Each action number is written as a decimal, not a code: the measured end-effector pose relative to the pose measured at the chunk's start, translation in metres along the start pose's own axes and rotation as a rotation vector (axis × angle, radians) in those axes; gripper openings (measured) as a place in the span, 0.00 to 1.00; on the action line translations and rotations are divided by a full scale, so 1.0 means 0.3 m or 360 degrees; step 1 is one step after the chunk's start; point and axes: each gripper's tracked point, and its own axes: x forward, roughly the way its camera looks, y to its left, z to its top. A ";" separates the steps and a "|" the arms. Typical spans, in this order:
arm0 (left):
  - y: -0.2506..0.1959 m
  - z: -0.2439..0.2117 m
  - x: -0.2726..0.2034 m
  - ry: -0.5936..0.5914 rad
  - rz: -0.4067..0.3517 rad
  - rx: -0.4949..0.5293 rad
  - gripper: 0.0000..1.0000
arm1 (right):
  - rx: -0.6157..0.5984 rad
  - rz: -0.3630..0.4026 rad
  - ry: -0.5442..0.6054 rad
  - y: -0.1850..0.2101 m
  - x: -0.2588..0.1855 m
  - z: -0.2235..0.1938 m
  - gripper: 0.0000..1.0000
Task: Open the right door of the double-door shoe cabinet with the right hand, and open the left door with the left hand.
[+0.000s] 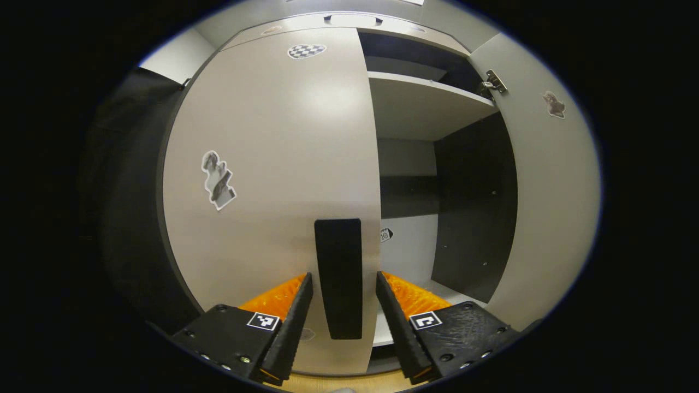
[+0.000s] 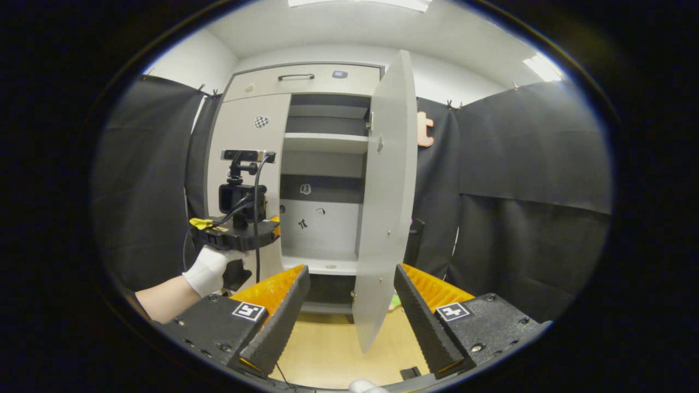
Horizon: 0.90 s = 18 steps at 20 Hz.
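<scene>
While the right door (image 2: pixel 385 202) of the shoe cabinet (image 2: pixel 327 82) already stands swung wide, showing its thin front edge in the right claw view, the left door (image 1: pixel 273 164) is closed flat against the cabinet front. So, by my judgement, half the task is done and the left half is only being set up.

From the left claw view, the left claw (image 1: pixel 343 311) is spread, its two fingers standing either side of the dark vertical handle (image 1: pixel 338 278) near the left door's inner edge. The fingers bracket the handle with a gap on each side; they are not pinching it. Behind the door's edge the open right half shows a pale shelf (image 1: pixel 426 103) near the top, a dark inner panel, and the inside of the right door with its hinge (image 1: pixel 494 82) at the upper corner.

From the right claw view, the right claw (image 2: pixel 352 311) is also spread and holds nothing; it sits back from the cabinet with the open door's lower edge between its fingers but farther off. The other claw (image 2: pixel 235 232), held by a gloved hand (image 2: pixel 207 270), is up against the left door's front.

What is left, as I read it: close the left claw on the handle and pull the door outward on its hinges
</scene>
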 end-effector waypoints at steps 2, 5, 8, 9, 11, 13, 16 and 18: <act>-0.002 0.002 0.000 -0.0005 0.0002 0.0010 0.55 | -0.0001 0.0007 -0.0007 0.003 0.005 0.008 0.99; -0.013 -0.003 -0.001 -0.0003 -0.0013 0.0022 0.42 | -0.0001 0.0018 -0.0009 0.007 0.015 0.012 0.99; -0.011 -0.010 -0.005 0.0034 -0.0033 -0.0023 0.30 | -0.0009 0.0036 -0.0001 0.016 0.008 0.007 0.99; -0.009 -0.006 -0.008 0.0030 -0.0040 -0.0029 0.26 | -0.0012 0.0041 0.0001 0.016 0.007 0.004 0.99; -0.010 -0.007 -0.019 0.0027 -0.0066 -0.0025 0.23 | -0.0017 0.0055 0.0004 0.017 0.003 0.003 0.99; -0.006 -0.003 -0.042 0.0021 -0.0091 -0.0041 0.19 | -0.0013 0.0076 0.0006 0.017 0.005 0.001 0.99; -0.002 0.006 -0.098 0.0003 -0.0101 -0.0050 0.19 | -0.0006 0.0116 0.0004 0.023 0.001 -0.001 0.99; 0.007 0.008 -0.134 0.0007 -0.0103 -0.0056 0.19 | -0.0004 0.0146 -0.0003 0.032 -0.016 -0.002 0.99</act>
